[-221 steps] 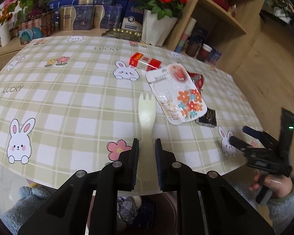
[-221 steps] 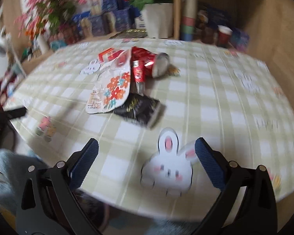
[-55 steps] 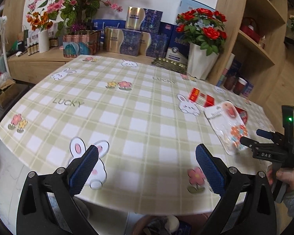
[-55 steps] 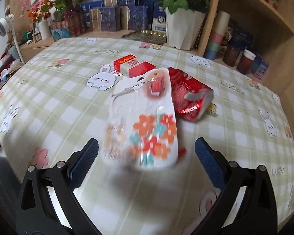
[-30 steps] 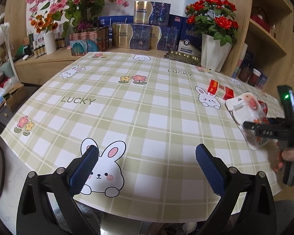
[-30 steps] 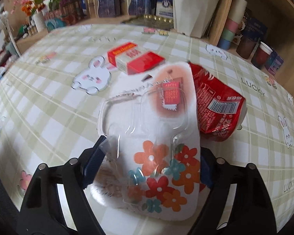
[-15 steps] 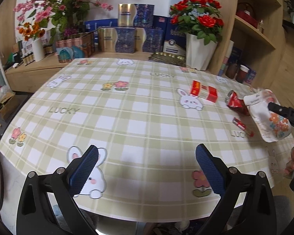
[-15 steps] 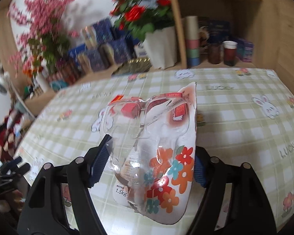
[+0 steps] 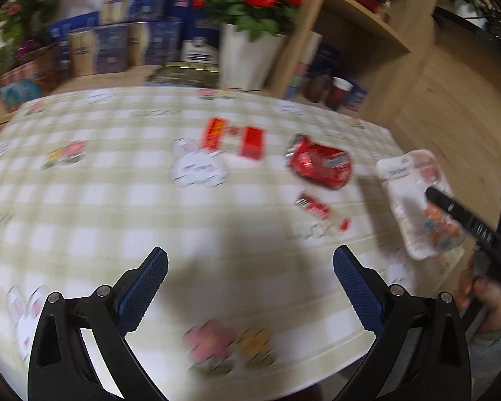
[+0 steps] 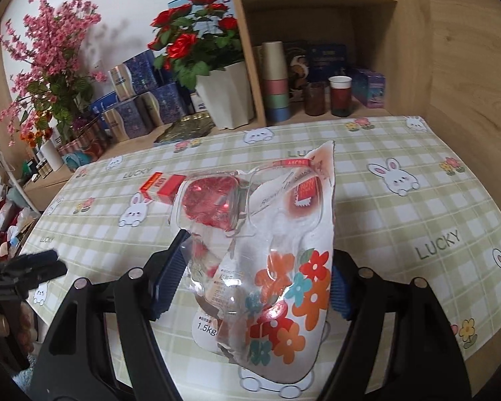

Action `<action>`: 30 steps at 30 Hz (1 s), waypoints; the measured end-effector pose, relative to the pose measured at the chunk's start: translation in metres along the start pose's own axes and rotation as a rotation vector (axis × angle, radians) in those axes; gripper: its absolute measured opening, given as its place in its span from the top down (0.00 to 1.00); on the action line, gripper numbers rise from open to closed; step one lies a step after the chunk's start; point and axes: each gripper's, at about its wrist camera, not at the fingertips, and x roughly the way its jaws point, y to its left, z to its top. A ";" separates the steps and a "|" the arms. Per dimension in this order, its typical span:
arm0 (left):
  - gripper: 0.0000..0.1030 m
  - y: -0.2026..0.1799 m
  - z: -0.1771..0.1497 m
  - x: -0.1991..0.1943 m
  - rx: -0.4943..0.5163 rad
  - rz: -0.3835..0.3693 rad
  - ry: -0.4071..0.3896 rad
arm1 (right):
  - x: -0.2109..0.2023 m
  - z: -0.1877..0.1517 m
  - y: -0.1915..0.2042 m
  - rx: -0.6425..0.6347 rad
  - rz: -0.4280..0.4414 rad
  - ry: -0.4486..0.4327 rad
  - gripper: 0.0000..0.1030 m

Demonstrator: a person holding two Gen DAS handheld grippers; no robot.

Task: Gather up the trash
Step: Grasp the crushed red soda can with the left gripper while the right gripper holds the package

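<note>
Two grippers above the checked table [image 9: 83,200]: left gripper [image 9: 250,287], fingers wide apart, nothing between them; red box [image 9: 237,138], crushed red can [image 9: 320,167] lying on cloth; right gripper [image 10: 250,284] clamped on flowered blister pack [image 10: 284,267], lifted clear off the table.

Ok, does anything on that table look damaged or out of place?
Yes. A red can lies crushed on its side on the table, with a torn red wrapper just in front of it and a red box lying nearby. The right gripper holds an empty blister pack clear of the table.
</note>
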 end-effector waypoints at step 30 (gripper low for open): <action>0.71 -0.078 0.108 0.163 0.183 -0.110 0.120 | 0.026 -0.004 -0.033 0.024 0.013 0.017 0.30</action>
